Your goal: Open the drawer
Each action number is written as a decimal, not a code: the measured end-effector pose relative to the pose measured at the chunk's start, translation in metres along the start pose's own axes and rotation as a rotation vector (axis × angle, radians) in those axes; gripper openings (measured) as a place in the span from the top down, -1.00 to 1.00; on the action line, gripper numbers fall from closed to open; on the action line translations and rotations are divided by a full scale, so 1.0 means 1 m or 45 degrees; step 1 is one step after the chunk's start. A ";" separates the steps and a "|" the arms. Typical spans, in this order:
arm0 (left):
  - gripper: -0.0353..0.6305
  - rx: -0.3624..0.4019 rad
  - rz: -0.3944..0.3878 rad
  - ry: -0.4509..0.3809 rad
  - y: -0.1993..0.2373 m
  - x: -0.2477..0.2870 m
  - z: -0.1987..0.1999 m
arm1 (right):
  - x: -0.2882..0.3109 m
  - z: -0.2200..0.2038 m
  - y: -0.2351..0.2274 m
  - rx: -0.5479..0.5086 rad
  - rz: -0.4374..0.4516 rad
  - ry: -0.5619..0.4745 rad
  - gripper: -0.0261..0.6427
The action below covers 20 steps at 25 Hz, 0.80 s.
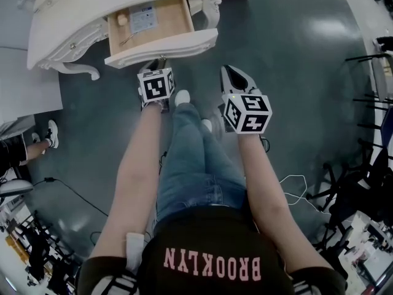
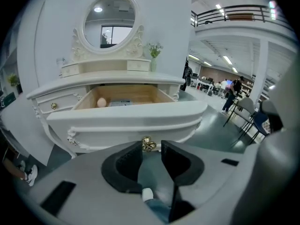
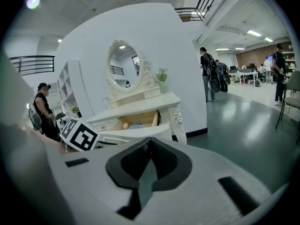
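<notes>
Left hand-held gripper (image 2: pixel 151 146) agape, knob (image 2: pixel 148 143) at tips — drawer (image 2: pixel 126 118) out, right hand-held gripper (image 3: pixel 149 143) closed

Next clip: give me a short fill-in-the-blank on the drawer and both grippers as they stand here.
1. The drawer of the dressing table stands ___.
2. The left gripper's fingers are ___, with the gold knob showing between their tips.
3. The right gripper's fingers are ___, with nothing between them.
4. The mirror above the drawer is ___ in shape.
Missing words: open; apart; together; oval.
</notes>
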State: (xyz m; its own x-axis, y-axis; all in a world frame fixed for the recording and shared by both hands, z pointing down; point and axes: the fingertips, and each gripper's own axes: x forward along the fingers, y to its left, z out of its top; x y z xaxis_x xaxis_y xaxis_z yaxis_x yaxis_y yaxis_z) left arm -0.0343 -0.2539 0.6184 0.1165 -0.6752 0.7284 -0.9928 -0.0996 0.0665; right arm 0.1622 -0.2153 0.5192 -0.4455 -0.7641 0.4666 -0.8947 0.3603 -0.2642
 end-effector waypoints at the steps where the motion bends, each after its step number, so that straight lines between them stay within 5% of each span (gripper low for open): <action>1: 0.54 0.009 0.000 -0.005 -0.001 -0.003 0.001 | -0.001 0.003 0.001 0.005 0.005 -0.007 0.93; 8: 0.56 0.022 -0.027 -0.057 -0.014 -0.031 0.015 | -0.007 0.024 0.006 0.020 0.026 -0.055 0.93; 14: 0.85 -0.051 -0.028 -0.164 -0.007 -0.060 0.033 | -0.009 0.045 0.020 -0.013 0.019 -0.094 0.93; 20: 0.88 0.010 -0.077 -0.290 0.001 -0.091 0.070 | -0.010 0.084 0.031 -0.037 -0.013 -0.179 0.93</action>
State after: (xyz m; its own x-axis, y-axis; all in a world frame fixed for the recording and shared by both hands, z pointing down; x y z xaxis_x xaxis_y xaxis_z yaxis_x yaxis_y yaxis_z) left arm -0.0439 -0.2433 0.5042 0.1795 -0.8152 0.5506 -0.9838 -0.1494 0.0995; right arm 0.1418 -0.2417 0.4354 -0.4292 -0.8343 0.3460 -0.9006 0.3660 -0.2345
